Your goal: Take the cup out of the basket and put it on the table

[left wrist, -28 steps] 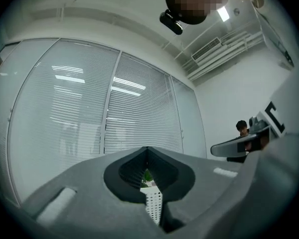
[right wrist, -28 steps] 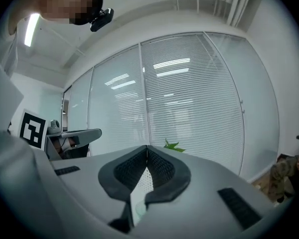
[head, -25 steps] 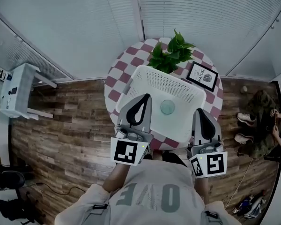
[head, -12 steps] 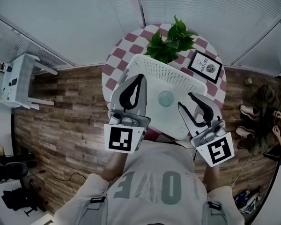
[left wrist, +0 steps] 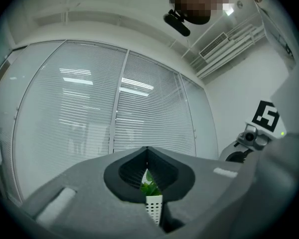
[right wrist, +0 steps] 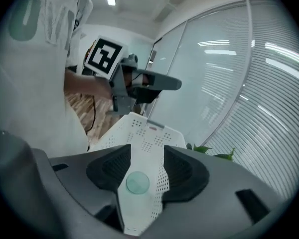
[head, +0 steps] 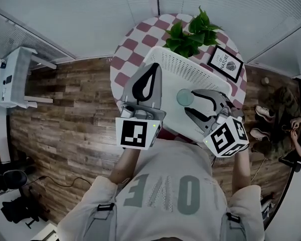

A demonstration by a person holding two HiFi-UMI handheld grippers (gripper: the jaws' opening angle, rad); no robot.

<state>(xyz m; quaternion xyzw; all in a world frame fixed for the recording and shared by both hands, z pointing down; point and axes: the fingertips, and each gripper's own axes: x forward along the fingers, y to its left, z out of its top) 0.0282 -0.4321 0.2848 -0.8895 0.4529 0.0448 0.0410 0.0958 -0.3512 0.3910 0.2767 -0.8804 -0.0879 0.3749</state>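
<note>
One cup [head: 184, 97], pale green and seen from straight above, sits inside the one white perforated basket [head: 190, 72], toward its near right side. The basket rests on a round, red-and-white checked table [head: 124, 59].

Right gripper [head: 189, 101] angles down into the basket, and its fingers [right wrist: 189, 171] have just been opening. They stand wide apart now, the cup showing in the gap between them with neither pad on it.

Left gripper [head: 153, 67] hovers over the basket's left rim, pointing far. Its fingers [left wrist: 177, 176] meet at the tips with nothing clamped; only a sliver of basket wall and green leaf shows through the loop behind them.

Writing next: at the far right of the table, one black-framed sign [head: 226, 64] reads "NATURE", with a smaller line above it too small to read. The person's grey shirt [head: 165, 195] carries large pale letters, an O and a V among them. Each gripper bears one marker cube [head: 138, 133] in black and white, two in all.

One leafy plant [head: 190, 31] stands at the table's far edge, just beyond the basket. Two shoes [head: 259, 133] lie on the wood floor [head: 65, 124] to the right.
</note>
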